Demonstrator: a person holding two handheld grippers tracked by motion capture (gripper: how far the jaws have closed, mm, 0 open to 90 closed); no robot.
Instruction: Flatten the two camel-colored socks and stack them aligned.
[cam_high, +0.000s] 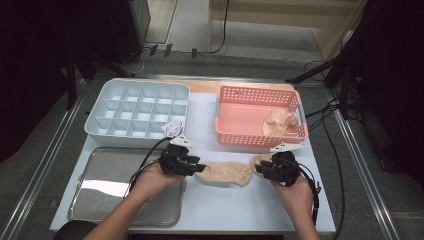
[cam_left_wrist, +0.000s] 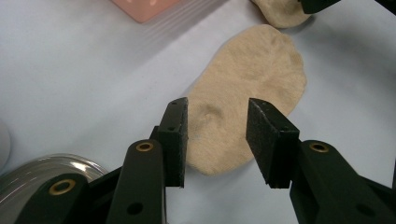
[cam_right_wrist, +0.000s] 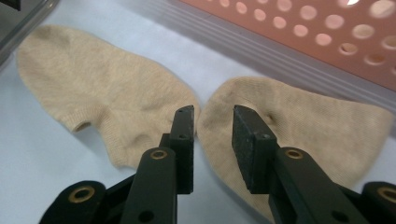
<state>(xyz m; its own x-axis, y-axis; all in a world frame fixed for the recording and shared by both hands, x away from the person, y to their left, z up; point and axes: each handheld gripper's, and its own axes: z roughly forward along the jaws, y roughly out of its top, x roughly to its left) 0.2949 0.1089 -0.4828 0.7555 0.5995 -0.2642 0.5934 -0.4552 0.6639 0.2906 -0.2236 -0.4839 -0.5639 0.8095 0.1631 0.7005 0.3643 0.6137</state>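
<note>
Beige socks (cam_right_wrist: 93, 93) lie under both parted grippers (cam_left_wrist: 217, 135)

I see the table (cam_high: 210, 210) lit evenly and bright from above, while the upper left and right of the high view stay almost black. The tray (cam_high: 100, 187) gives a white glare. In both gripper views the jaws cast soft shadows, and the basket (cam_right_wrist: 327, 32) looks blurred.

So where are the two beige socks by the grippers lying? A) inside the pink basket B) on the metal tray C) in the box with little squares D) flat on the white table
D: both beige socks lie flat on the white table, in front of the pink basket.
</note>
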